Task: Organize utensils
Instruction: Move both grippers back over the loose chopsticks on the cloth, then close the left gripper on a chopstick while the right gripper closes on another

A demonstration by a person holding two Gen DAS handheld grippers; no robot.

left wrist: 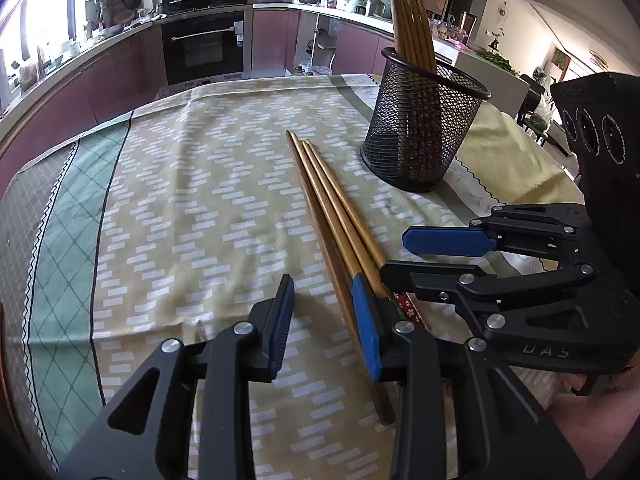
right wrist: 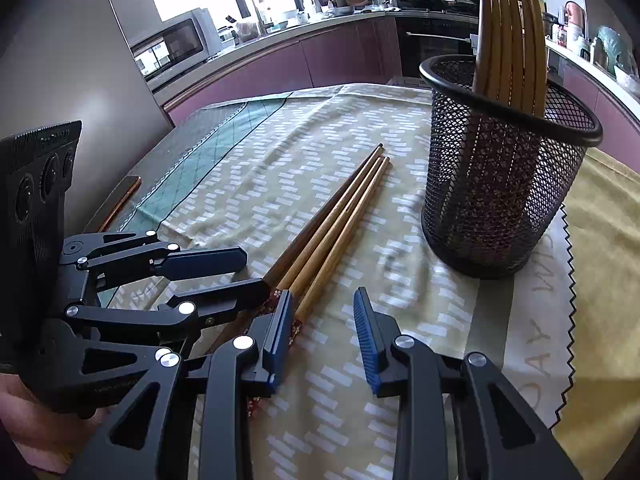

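A patterned cloth [left wrist: 192, 208] covers the tabletop and fills the middle of both views. The black mesh cup [left wrist: 420, 132] stands upright at the upper right of each frame, with a bundle of chopsticks [left wrist: 408, 20] already leaning inside it. Three loose chopsticks [left wrist: 332, 216] lie side by side on the cloth, running from the centre toward the lower middle, thin tips pointing away, near the cup but apart from it. The left hand-held gripper [left wrist: 324, 324] sits at the bottom of its own view, jaws spread wide and holding nothing, its right pad just beside or touching the thick ends. The right hand-held gripper [right wrist: 324, 336] is likewise wide open and empty, its left pad beside the same ends. Both tools crowd one spot, so they could knock together or nudge the trio out of line. Because the sticks lie touching, a closing grip may catch two or roll one away. Held only at the thick end, a stick would probably swing and could strike the cup's rim, tipping that light cup.
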